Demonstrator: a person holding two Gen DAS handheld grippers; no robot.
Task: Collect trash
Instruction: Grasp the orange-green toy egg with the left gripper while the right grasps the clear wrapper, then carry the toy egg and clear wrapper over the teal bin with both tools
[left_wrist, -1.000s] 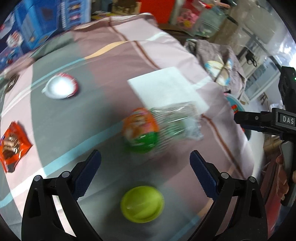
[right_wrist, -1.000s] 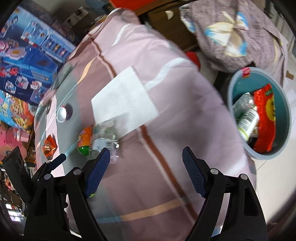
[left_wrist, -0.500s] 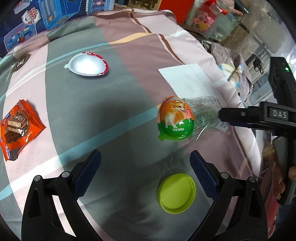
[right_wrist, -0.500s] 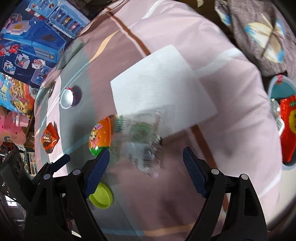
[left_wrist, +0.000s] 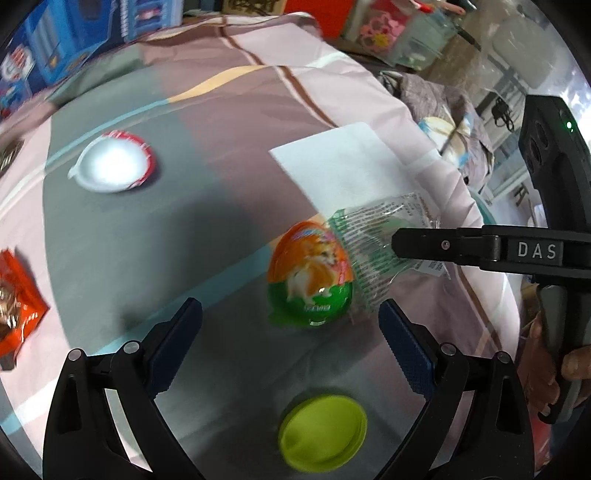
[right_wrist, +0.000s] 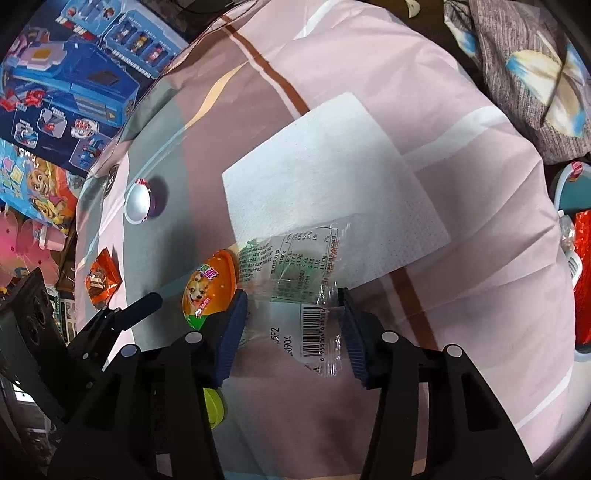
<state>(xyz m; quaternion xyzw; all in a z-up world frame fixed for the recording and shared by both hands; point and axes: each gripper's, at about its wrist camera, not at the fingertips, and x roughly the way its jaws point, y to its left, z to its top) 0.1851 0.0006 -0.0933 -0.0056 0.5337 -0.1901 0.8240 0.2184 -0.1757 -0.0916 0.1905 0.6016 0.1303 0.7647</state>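
A clear printed wrapper (right_wrist: 295, 295) lies flat on the tablecloth, joined to an orange and green egg-shaped pack (right_wrist: 208, 284). My right gripper (right_wrist: 291, 321) is over the wrapper, its jaws closing with the film between the blue pads; the film looks uncrumpled. In the left wrist view the right gripper's finger (left_wrist: 424, 245) reaches over the wrapper (left_wrist: 373, 236) beside the egg pack (left_wrist: 310, 273). My left gripper (left_wrist: 290, 310) hangs open just in front of the egg pack, holding nothing.
A white tissue (right_wrist: 325, 192) lies behind the wrapper. A lime lid (left_wrist: 321, 432), a white cup with a red rim (left_wrist: 110, 166) and an orange snack wrapper (left_wrist: 18, 295) lie on the cloth. A blue bin (right_wrist: 561, 177) with trash stands off the table's right edge.
My right gripper came down over the clear wrapper and its jaws narrowed around it. The left gripper drifted; the egg pack now sits closer between its fingers.
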